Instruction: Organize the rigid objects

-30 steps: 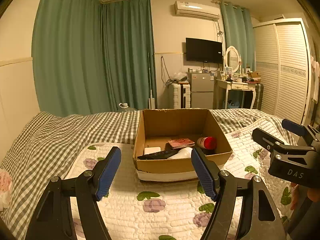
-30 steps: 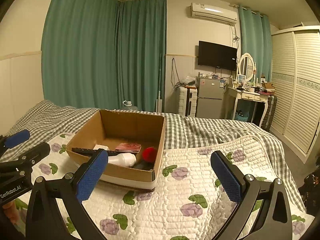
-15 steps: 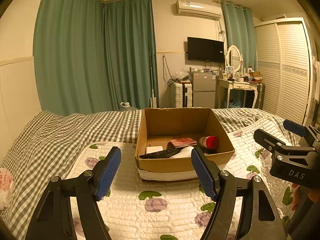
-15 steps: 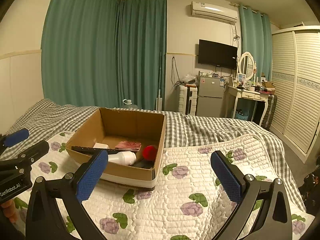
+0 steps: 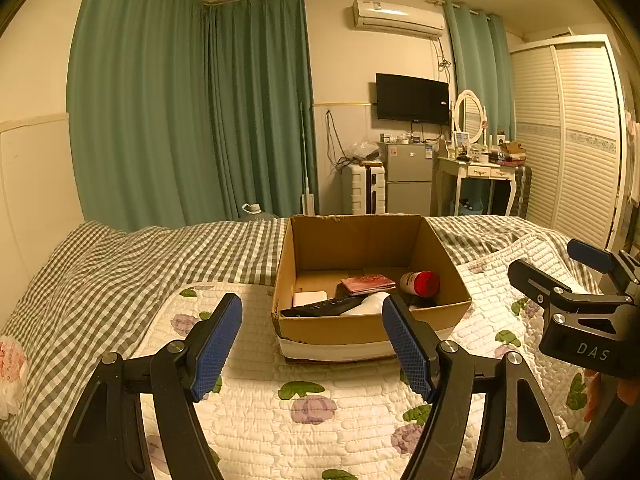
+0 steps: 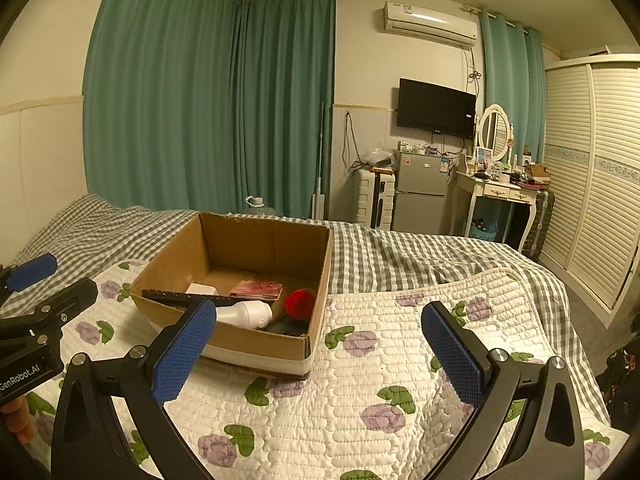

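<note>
An open cardboard box (image 5: 352, 326) (image 6: 240, 334) stands on the quilted bed. Inside lie a black remote (image 5: 320, 306) (image 6: 180, 298), a white bottle (image 6: 244, 313), a red-capped container (image 5: 420, 283) (image 6: 299, 303), a reddish booklet (image 5: 366, 283) (image 6: 256, 289) and a small white block (image 5: 309, 299). My left gripper (image 5: 312, 346) is open and empty, held in front of the box. My right gripper (image 6: 320, 354) is open and empty, to the right of the box; it also shows in the left wrist view (image 5: 576, 304).
The floral quilt (image 6: 360, 400) covers the near bed, a checked blanket (image 5: 120, 264) the far part. A white bag (image 5: 10, 376) lies at the left edge. Beyond the bed stand a fridge (image 5: 408, 178), suitcase, dressing table (image 5: 476, 172) and wardrobe.
Both grippers have drawn back and risen slightly, so the box sits a little farther away. Both stay open and empty.
</note>
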`<state>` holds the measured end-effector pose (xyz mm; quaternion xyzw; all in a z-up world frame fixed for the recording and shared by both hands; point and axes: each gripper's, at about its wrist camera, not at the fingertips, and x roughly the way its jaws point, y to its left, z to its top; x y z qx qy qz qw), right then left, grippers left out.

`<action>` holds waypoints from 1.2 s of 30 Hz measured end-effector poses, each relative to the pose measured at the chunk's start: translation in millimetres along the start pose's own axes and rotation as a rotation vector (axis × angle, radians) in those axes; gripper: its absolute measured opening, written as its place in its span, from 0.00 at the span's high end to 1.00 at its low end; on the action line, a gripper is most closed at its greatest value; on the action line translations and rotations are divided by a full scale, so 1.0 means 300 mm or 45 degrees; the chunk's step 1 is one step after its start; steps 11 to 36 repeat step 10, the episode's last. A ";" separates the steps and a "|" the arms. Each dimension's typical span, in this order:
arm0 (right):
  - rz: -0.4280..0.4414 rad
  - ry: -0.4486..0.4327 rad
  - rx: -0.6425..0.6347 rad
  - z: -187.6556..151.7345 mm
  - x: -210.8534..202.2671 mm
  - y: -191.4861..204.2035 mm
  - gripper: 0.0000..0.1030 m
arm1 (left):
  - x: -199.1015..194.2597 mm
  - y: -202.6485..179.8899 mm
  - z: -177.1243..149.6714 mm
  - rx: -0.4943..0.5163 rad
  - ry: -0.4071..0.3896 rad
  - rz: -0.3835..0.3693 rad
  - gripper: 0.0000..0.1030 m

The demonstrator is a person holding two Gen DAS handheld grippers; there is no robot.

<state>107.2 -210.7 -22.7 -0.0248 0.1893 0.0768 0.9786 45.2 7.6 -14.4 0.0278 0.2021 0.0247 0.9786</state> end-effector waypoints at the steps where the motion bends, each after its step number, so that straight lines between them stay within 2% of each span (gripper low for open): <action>1: -0.001 0.000 0.000 0.000 0.000 0.000 0.00 | 0.000 0.000 0.000 0.001 0.000 0.001 0.27; 10: 0.009 0.007 -0.007 -0.011 0.002 -0.003 0.00 | 0.011 0.019 -0.004 -0.026 0.017 0.028 0.27; 36: 0.009 0.007 -0.007 -0.011 0.002 -0.003 0.00 | 0.011 0.019 -0.004 -0.026 0.017 0.028 0.27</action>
